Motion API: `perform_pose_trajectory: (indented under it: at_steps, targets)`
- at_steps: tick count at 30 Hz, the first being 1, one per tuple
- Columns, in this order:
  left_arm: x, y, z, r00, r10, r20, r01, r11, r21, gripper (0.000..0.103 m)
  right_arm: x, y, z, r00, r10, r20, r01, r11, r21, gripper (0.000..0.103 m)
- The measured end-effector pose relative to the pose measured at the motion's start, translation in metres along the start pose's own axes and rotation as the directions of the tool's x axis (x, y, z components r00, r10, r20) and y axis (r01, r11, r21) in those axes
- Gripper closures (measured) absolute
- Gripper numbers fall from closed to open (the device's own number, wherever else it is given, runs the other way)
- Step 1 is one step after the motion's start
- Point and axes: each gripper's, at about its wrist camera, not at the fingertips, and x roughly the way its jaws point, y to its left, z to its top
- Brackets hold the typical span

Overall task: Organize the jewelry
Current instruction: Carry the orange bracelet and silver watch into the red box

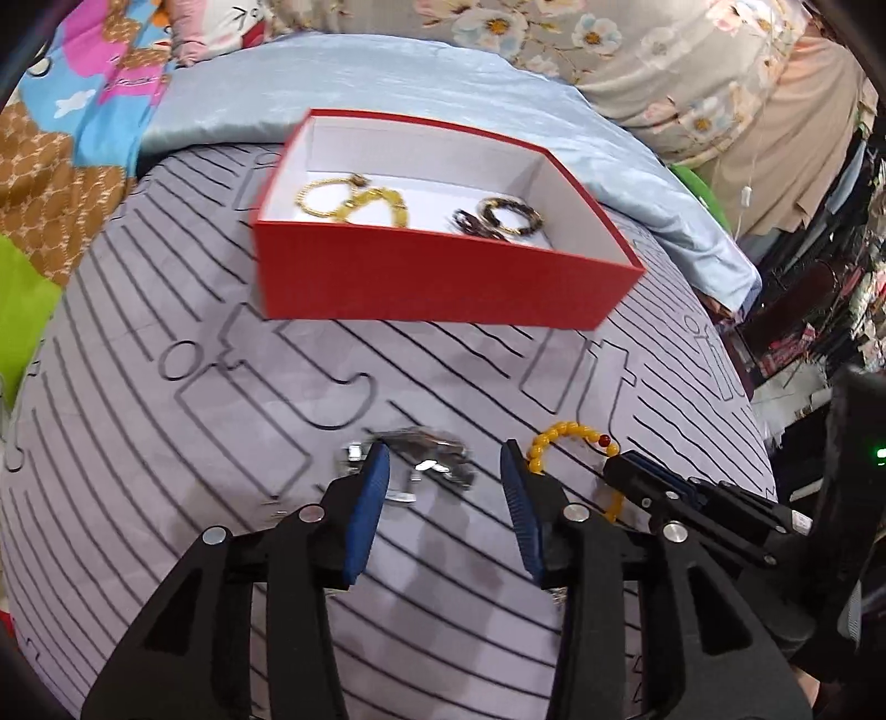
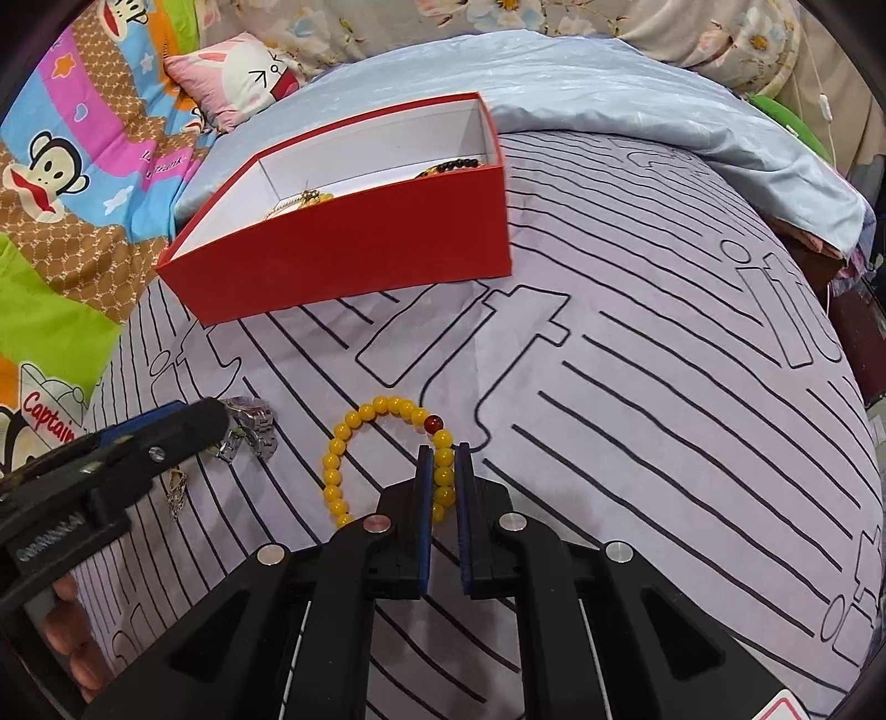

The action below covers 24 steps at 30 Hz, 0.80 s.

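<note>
Bedspread with black lines, floral curtain

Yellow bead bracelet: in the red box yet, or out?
Out. The yellow bead bracelet lies on the striped cover, pinched by the right gripper, in front of the red box.

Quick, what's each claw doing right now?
Left gripper: open, above the silver watch, holding nothing.
Right gripper: shut on the yellow bead bracelet.
</note>
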Motion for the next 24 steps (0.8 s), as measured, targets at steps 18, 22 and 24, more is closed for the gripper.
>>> perform_pose_trajectory:
  at_steps: [18,22,24]
  targets:
    - [0.012,0.012,-0.004,0.997,0.033,-0.063,-0.033,0.999,0.001,0.089,0.003,0.003,-0.009,0.999,0.026,-0.028,-0.026,1.0,-0.004,0.096]
    - [0.014,0.009,-0.004,0.997,0.043,-0.057,-0.043,0.999,0.004,0.089,0.004,0.006,-0.009,0.999,0.03,-0.03,-0.03,1.0,-0.008,0.096]
    - [0.017,0.006,-0.001,0.998,0.039,-0.056,-0.039,0.999,-0.001,0.089,0.004,0.006,-0.009,0.999,0.03,-0.031,-0.031,1.0,-0.007,0.096]
